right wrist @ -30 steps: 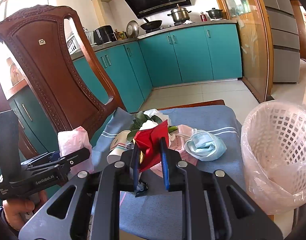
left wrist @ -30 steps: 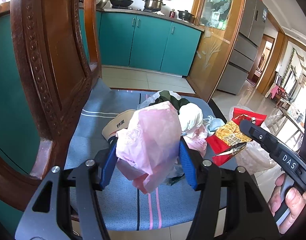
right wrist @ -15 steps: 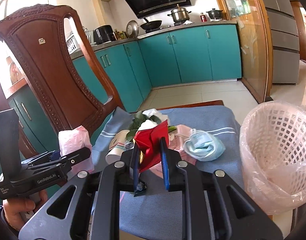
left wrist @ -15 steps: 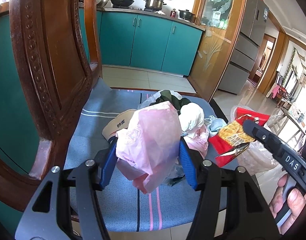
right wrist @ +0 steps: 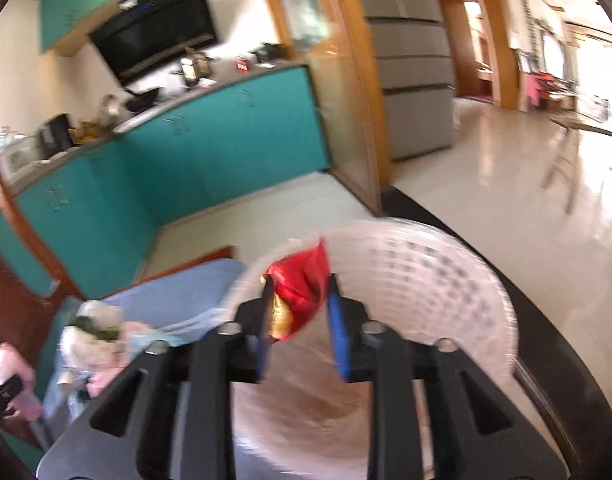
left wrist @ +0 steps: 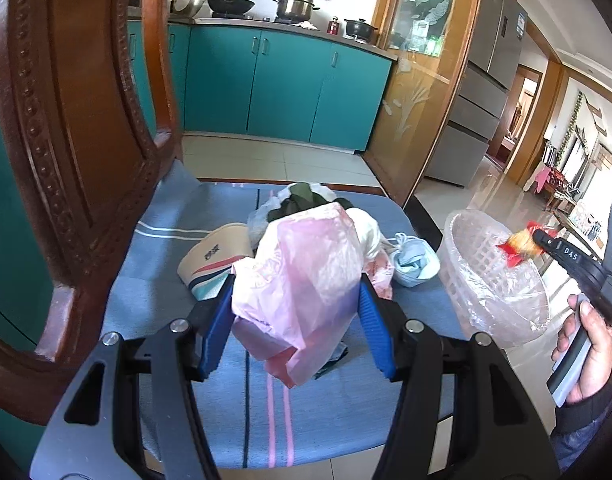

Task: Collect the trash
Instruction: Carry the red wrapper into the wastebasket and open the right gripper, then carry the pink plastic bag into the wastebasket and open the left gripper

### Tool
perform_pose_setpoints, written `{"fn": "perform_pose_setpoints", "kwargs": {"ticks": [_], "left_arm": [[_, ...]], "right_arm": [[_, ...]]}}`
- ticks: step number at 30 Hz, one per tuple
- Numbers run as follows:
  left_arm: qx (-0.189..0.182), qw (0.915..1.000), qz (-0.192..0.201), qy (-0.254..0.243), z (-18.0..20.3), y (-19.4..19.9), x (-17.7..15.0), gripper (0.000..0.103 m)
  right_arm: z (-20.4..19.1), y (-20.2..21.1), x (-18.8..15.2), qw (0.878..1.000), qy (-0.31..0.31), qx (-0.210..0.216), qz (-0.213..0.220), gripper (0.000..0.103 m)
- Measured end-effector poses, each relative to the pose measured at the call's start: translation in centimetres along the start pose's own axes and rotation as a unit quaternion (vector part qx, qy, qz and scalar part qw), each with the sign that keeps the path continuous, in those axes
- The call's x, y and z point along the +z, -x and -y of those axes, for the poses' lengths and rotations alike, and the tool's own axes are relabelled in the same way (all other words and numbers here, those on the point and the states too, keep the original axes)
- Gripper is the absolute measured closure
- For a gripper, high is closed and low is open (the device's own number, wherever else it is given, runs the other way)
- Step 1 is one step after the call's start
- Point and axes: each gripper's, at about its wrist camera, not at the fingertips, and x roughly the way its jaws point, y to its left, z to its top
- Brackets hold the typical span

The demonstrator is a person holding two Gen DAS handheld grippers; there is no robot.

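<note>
Right tool (right wrist: 298, 312), jaws opening, lets the red wrapper (right wrist: 300, 296) go over the bin (right wrist: 446, 280); keep it centred. Left tool (left wrist: 294, 320) clenches the pink bag (left wrist: 306, 280).

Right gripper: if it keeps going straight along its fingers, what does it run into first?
Probably the lined trash basket. The right gripper points down into its mouth, jaws opening with the red snack wrapper between them. Blur leaves depth uncertain.

The right gripper (right wrist: 300, 312) has swung off the chair seat to above the basket (right wrist: 446, 280) — jaws opening, red wrapper (right wrist: 302, 288) between them.
</note>
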Motion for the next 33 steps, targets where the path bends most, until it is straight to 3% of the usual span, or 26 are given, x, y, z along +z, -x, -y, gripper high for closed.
{"fn": "perform_pose_setpoints", "kwargs": {"ticks": [1,3,6,11,23,30,33], "left_arm": [[-0.002,1.0000,-0.001,0.000,0.2,-0.2,0.0,0.044],[-0.006,1.0000,-0.002,-0.002,0.7,-0.4,-0.1,0.044],[-0.013,0.9999,-0.001,-0.011,1.8,-0.6,-0.1,0.044],[-0.023,0.9992,-0.003,-0.034,4.3,-1.4,-0.6,0.044],[-0.081,0.9933,-0.039,-0.072,13.8,-5.5,-0.7,0.044],[-0.137,0.9842,-0.047,-0.102,22.9,-9.0,2.5,0.043],[-0.147,0.9773,-0.089,-0.124,25.9,-11.7,3.3,0.034]], "right_arm": [[0.8,-0.1,0.0,1.000,-0.010,-0.008,-0.001,0.049],[2.0,0.6,0.1,0.999,-0.036,-0.017,0.012,0.023],[2.9,2.8,0.4,0.997,-0.055,-0.020,0.059,0.012],[3.5,4.7,0.6,0.992,-0.075,-0.009,0.097,0.010],[5.2,3.8,0.6,0.991,-0.104,-0.002,0.081,0.010],[7.5,4.0,0.5,0.986,-0.146,-0.011,0.085,0.010],[7.8,4.1,0.6,0.984,-0.157,-0.010,0.088,0.010]]}}
